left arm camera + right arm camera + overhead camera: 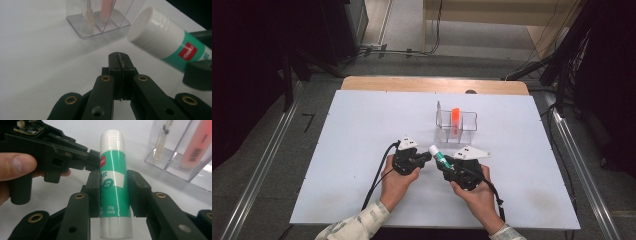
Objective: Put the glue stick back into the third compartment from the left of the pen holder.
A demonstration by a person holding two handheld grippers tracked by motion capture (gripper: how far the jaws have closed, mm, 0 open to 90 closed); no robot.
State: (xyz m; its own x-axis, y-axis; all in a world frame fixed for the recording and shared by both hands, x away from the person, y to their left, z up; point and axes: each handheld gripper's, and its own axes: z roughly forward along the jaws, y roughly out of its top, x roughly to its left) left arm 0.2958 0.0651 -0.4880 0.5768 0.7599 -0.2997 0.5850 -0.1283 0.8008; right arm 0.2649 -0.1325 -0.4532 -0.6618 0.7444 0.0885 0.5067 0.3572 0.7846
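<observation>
Between the right claw's [113, 192] jaws sits a glue stick [113, 182]; left claw [120, 62] closed, empty; bare table [362, 130] around, its edges seemingly well apart.

Green-and-white glue stick [113, 187] with a white ridged cap and a small red logo square sits clamped between the right claw's [115, 192] black pads, cap end pointing away from the claw, white base nearest it. The capped stick tilts just beside the tip of the left claw [121, 60], apart from it.
</observation>
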